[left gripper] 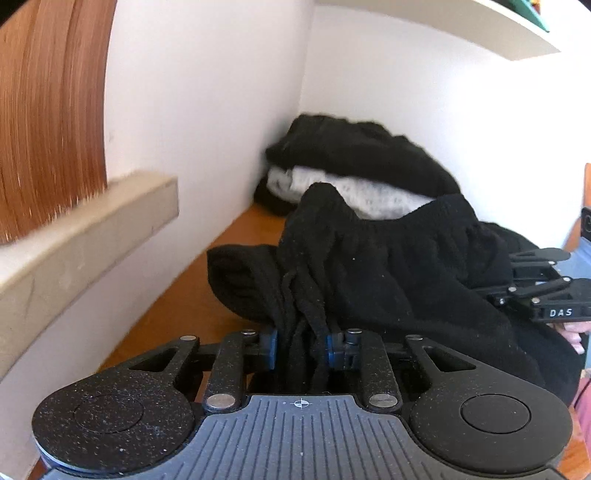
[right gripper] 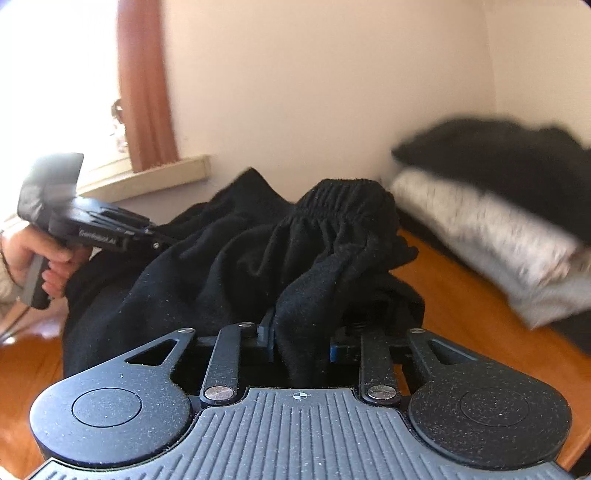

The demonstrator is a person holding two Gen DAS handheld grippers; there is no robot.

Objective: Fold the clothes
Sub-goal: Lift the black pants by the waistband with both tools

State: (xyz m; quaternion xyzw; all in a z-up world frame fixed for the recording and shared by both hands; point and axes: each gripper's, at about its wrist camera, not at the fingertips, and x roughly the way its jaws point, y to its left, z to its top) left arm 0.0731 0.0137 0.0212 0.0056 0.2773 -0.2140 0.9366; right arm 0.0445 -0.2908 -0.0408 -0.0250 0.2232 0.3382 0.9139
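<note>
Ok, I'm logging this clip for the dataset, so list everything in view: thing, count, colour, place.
black garment: one, black, gathered waistband, bunched on the table between both grippers
clothes pile: one, black pieces with a white-grey piece between, in the wall corner
table: one, orange-brown wood, under the clothes
curtain: one, rust-brown, by the window
window ledge: one, beige, under the curtain
shelf: one, white, high on the wall
left gripper: black, shut on the garment
right gripper: black, shut on the garment

place: home room | cues: curtain (right gripper: 146, 92), windowsill (right gripper: 147, 179), stacked folded clothes (left gripper: 354, 166), wooden table (right gripper: 461, 295)
</note>
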